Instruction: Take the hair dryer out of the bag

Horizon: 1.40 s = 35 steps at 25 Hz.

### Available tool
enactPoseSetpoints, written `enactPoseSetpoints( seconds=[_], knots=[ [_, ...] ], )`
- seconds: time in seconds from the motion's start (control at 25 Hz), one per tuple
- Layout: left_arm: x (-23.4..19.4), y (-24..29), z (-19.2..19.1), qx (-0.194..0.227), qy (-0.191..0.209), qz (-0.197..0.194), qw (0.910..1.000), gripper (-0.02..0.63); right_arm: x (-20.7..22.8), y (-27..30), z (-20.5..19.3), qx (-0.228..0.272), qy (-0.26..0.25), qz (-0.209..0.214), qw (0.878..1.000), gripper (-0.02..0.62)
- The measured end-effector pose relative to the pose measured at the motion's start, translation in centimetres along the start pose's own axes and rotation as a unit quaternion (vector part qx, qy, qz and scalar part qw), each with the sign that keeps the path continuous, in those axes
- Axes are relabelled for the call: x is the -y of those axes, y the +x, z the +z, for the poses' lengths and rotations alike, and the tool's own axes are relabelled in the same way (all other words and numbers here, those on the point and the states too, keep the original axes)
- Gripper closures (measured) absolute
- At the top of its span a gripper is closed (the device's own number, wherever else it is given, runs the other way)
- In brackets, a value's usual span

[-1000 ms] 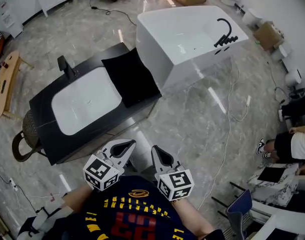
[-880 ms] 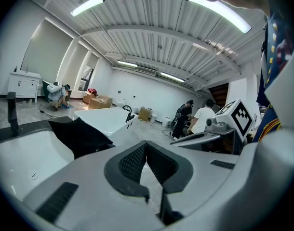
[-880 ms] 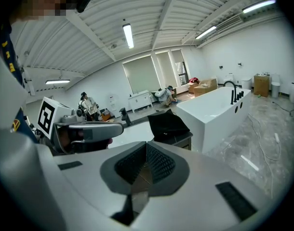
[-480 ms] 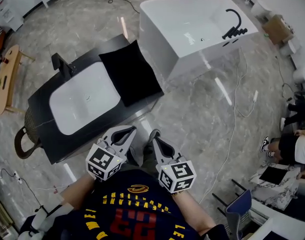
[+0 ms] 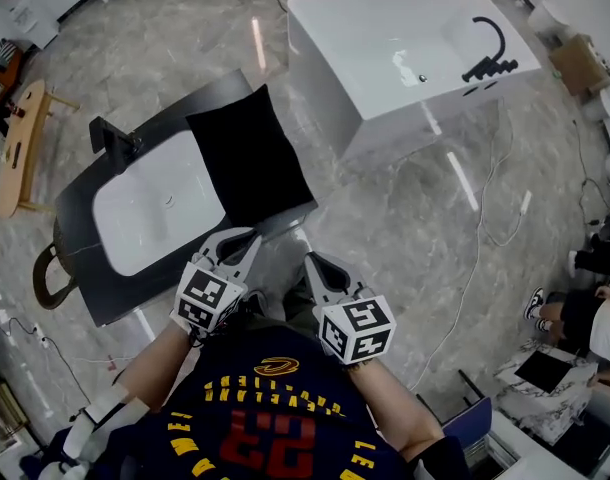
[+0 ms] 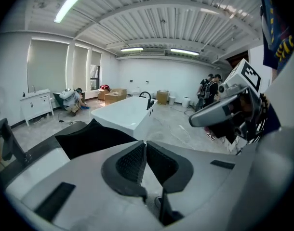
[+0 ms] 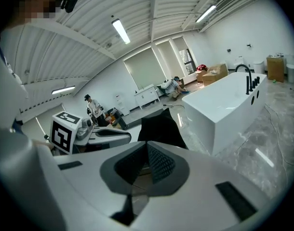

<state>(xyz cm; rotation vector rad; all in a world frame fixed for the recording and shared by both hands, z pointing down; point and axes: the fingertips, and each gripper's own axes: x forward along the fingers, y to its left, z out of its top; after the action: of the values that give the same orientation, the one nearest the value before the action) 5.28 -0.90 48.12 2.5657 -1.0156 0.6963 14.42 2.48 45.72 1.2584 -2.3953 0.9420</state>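
A flat black bag [image 5: 247,153] lies on the right end of a black vanity counter [image 5: 77,193], beside its white basin [image 5: 150,213]. No hair dryer shows anywhere. My left gripper [image 5: 247,236] is shut and empty, its tips just short of the bag's near edge. A little to its right and further back, my right gripper [image 5: 310,261] is shut with nothing in it. In the left gripper view the bag [image 6: 96,136] lies ahead of the shut jaws [image 6: 145,148]. The right gripper view has the bag [image 7: 161,126] beyond its shut jaws [image 7: 147,153].
A white bathtub [image 5: 405,48] with a black tap [image 5: 490,53] stands to the right of the vanity. A black faucet [image 5: 110,138] rises at the basin's far left. A white cable [image 5: 485,208] trails over the marble floor. People stand at the room's far side [image 6: 208,88].
Both grippers have moved forward and down toward the vanity. The bag now lies much nearer their tips. Both stayed shut.
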Motion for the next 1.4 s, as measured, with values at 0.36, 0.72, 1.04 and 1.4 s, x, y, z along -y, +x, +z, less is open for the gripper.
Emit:
enactPoseSetpoints(
  seconds=[0.36,0.72,1.04,1.4],
  knots=[
    [-2.6,5.4,-3.6,-0.097,0.092,0.018,0.9908,0.563,1.7,2.7,1.1,-0.027,-0.011,0.043,0.999,0.586],
    [-3.6,7.5,-6.7,-0.169,0.130,-0.026,0.9767,0.526,2.1,5.3,0.2,-0.051,0.006,0.031,0.998,0.586],
    [-4.5,8.0,-7.6,-0.190,0.133,-0.064,0.9706,0.526,1.2,7.3,-0.6,-0.051,0.039,0.005,0.998,0.586],
    [-4.7,7.9,-7.6,-0.193,0.109,-0.097,0.9702,0.545,1.5,7.2,-0.2,-0.034,0.061,-0.029,0.997,0.586]
  ],
)
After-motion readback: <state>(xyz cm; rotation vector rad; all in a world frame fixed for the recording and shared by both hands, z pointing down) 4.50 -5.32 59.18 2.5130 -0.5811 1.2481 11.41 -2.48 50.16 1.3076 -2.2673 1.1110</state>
